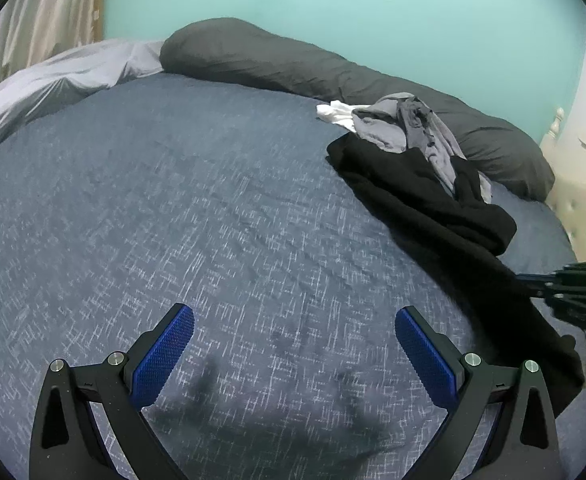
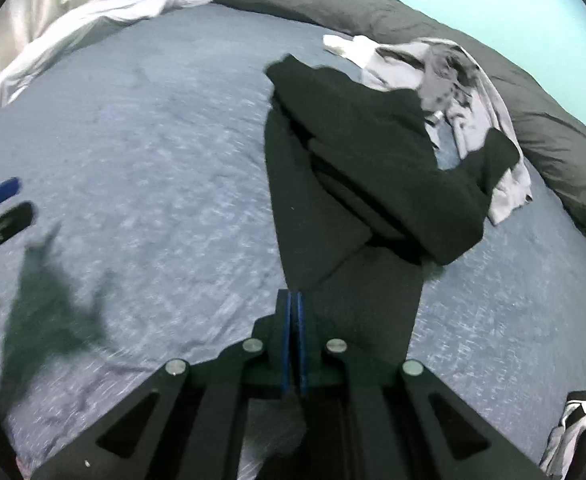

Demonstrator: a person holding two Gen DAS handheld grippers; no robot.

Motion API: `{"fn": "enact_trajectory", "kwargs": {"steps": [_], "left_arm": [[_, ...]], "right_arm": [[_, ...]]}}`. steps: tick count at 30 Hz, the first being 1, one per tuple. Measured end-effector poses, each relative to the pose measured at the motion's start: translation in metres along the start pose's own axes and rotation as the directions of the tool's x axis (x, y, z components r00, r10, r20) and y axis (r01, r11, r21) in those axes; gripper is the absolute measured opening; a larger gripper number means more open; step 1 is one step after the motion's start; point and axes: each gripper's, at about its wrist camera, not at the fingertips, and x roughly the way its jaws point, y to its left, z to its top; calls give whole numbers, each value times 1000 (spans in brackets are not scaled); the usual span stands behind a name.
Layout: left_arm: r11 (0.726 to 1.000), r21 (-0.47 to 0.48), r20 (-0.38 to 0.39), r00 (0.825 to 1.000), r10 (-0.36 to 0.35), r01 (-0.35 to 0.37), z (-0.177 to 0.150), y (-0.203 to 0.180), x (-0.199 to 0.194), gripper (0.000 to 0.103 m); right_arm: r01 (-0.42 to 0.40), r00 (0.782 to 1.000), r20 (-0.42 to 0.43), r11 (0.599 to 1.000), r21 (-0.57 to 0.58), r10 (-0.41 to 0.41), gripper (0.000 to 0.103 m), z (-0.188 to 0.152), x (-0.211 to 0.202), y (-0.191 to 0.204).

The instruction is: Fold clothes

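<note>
Bed (image 1: 173,200): blue-grey cover with a white flecked weave, bare at left and centre.
Pillows (image 1: 293,60): dark grey, along the far edge against a teal wall (image 1: 333,0).
Clothes: black garment (image 2: 357,168) heaped on the right half of the bed, one flat end reaching toward the camera; grey garment (image 1: 405,128) and white piece (image 1: 337,114) piled at its far end.
Left claw (image 1: 294,354): wide open, nothing between the blue pads, above bare cover.
Right claw (image 2: 294,300): closed, pads together at the near edge of the black garment; grip on the cloth not discernible.
</note>
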Motion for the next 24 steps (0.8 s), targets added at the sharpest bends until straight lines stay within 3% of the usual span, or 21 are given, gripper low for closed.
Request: {"fn": "enact_trajectory", "kwargs": {"steps": [3, 6, 11, 15, 18, 21, 24], "left_arm": [[996, -79, -20, 999, -46, 44, 0, 13, 0, 103], [992, -117, -16, 999, -39, 37, 2, 24, -2, 103], [994, -110, -8, 1000, -24, 23, 5, 27, -4, 103], [993, -112, -2, 1000, -23, 23, 8, 29, -6, 103], [994, -109, 0, 1000, -29, 29, 7, 27, -8, 103], [996, -84, -1, 1000, -26, 26, 7, 21, -7, 103], [997, -72, -1, 1000, -20, 20, 7, 20, -7, 103]], "right_arm": [[-54, 999, 1, 998, -21, 54, 3, -7, -16, 6], [-75, 996, -48, 992, -101, 71, 2, -17, -22, 18], [-93, 992, -80, 996, 14, 94, 5, -24, -16, -5], [-91, 995, -28, 995, 31, 92, 7, -19, -25, -2], [-107, 994, -30, 994, 19, 108, 27, -11, -20, 9], [-83, 996, -43, 996, -21, 82, 31, -2, -8, 26], [-51, 996, -82, 997, -58, 46, 44, 5, 15, 37]]}}
